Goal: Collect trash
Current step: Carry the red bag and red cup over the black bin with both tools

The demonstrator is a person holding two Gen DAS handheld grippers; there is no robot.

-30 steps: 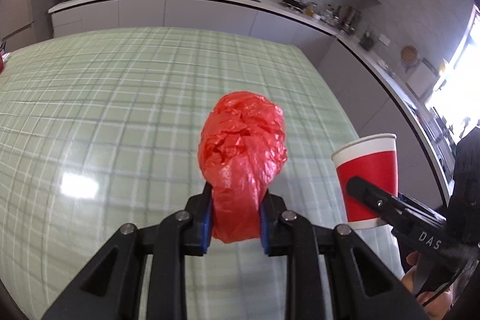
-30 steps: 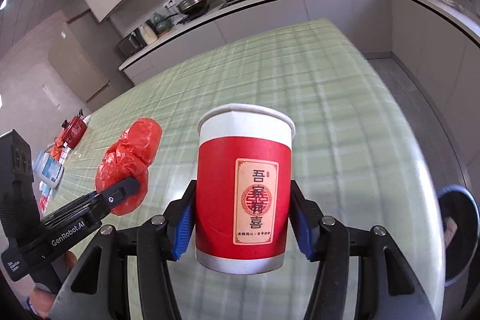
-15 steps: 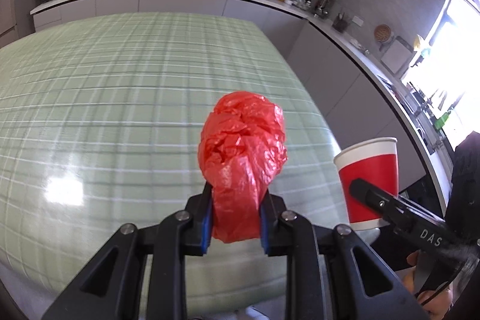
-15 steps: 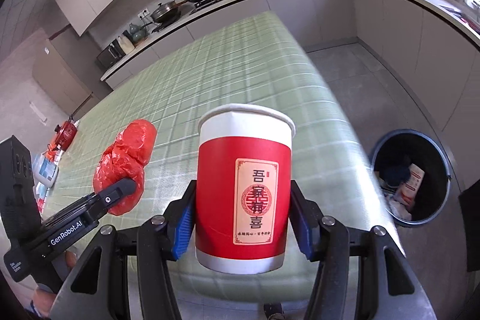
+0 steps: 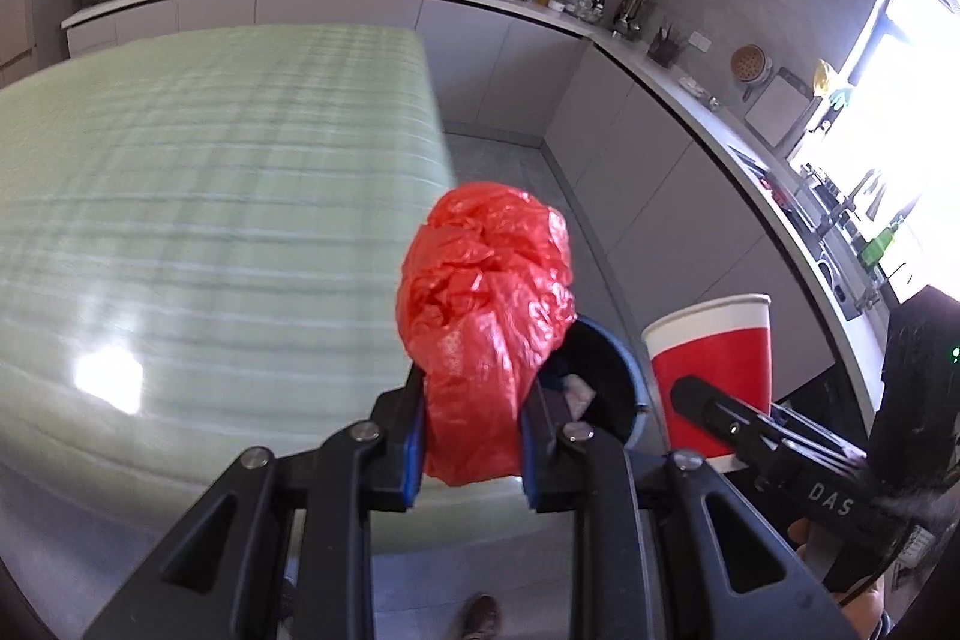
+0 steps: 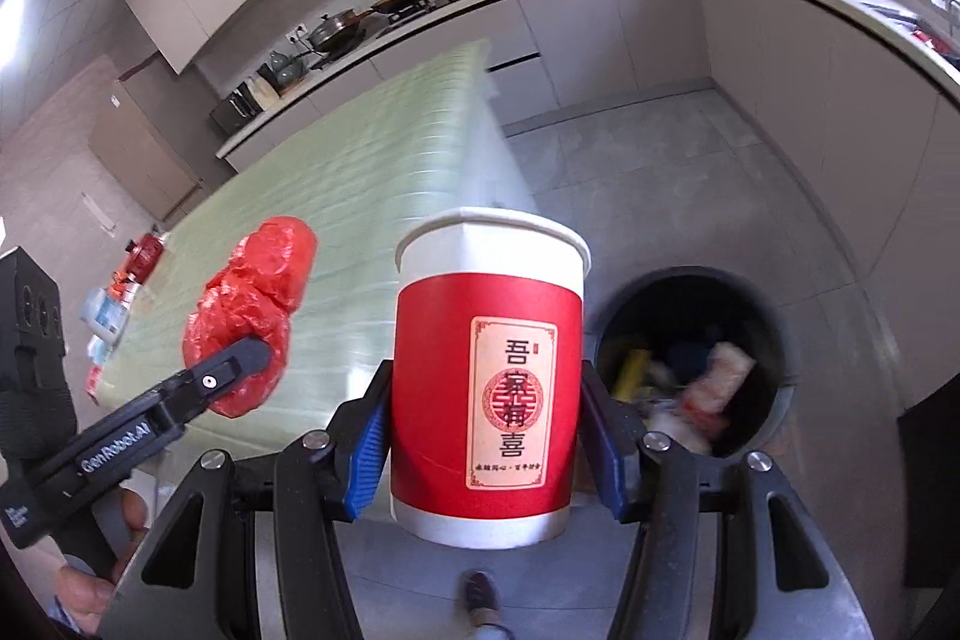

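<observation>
My left gripper [image 5: 471, 436] is shut on a crumpled red plastic bag [image 5: 483, 304], held in the air past the table's near right corner. The bag also shows in the right wrist view [image 6: 252, 316]. My right gripper [image 6: 483, 430] is shut on an upright red and white paper cup [image 6: 489, 370], also seen in the left wrist view [image 5: 714, 364]. A round dark trash bin [image 6: 690, 358] with litter inside stands on the floor right of the cup; in the left wrist view the bin [image 5: 606, 382] lies just behind the bag.
The green checked table [image 5: 210, 220] is to the left, with small items [image 6: 114, 304] at its far left end. Grey kitchen counters [image 5: 690, 70] with pans run along the back and right walls. Grey tiled floor [image 6: 630, 172] surrounds the bin. A shoe [image 6: 480, 601] shows below.
Both grippers have swung right, off the table toward the floor, each keeping its load. The trash bin has come into view and now sits closer, just beyond the bag and cup.
</observation>
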